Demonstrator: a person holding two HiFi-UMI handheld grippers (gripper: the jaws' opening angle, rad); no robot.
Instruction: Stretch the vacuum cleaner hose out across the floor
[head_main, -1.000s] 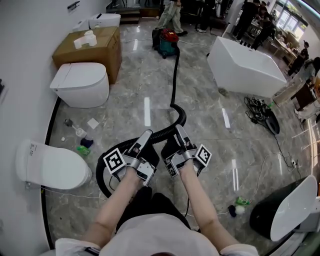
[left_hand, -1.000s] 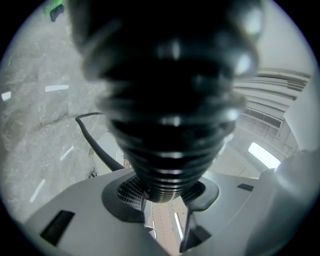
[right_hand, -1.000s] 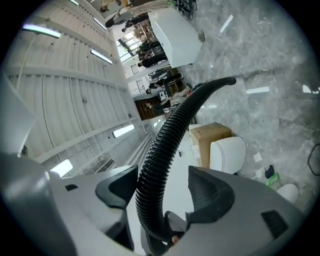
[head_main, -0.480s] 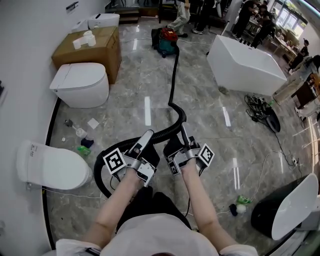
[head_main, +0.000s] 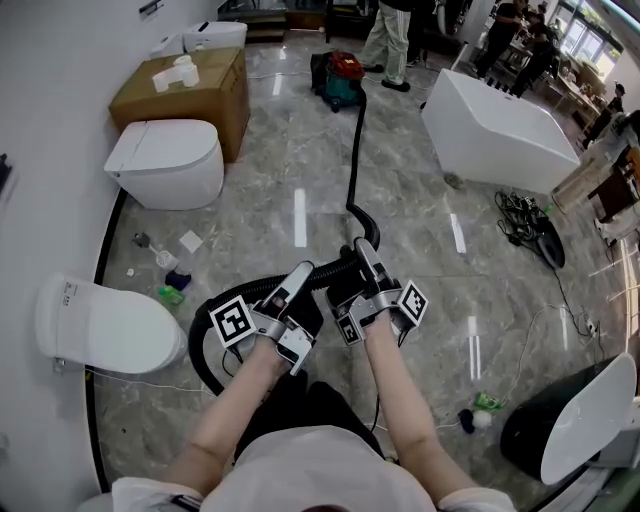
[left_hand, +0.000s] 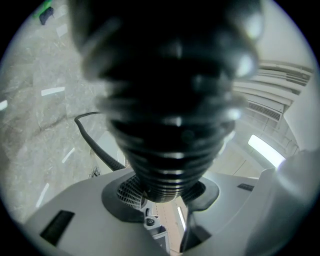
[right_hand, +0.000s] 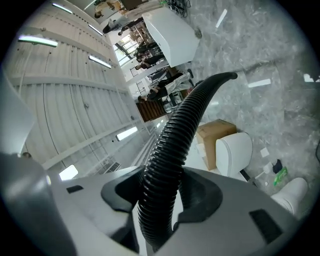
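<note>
**Mia:** The grey marble floor (head_main: 250, 200) is shiny. Where is the hose?

**Ben:** Nearest us, at the lower left, the black hose (head_main: 200, 345) lies in a big loop. Just above that, in the middle, both grippers hold it side by side.

**Mia:** Tight?

**Ben:** The left gripper (head_main: 300, 272) has its fingers closed on the hose. The right gripper (head_main: 366, 250) has just been closing its fingers, and the hose sits between them, squeezed.

**Mia:** And farther off?

**Ben:** The hose bends, then runs up to the vacuum cleaner (head_main: 338, 78) at the top.

**Mia:** So what step is this?

**Ben:** Getting a new grip, I think. Next, pull the loop out straight, away from the vacuum cleaner.
</note>
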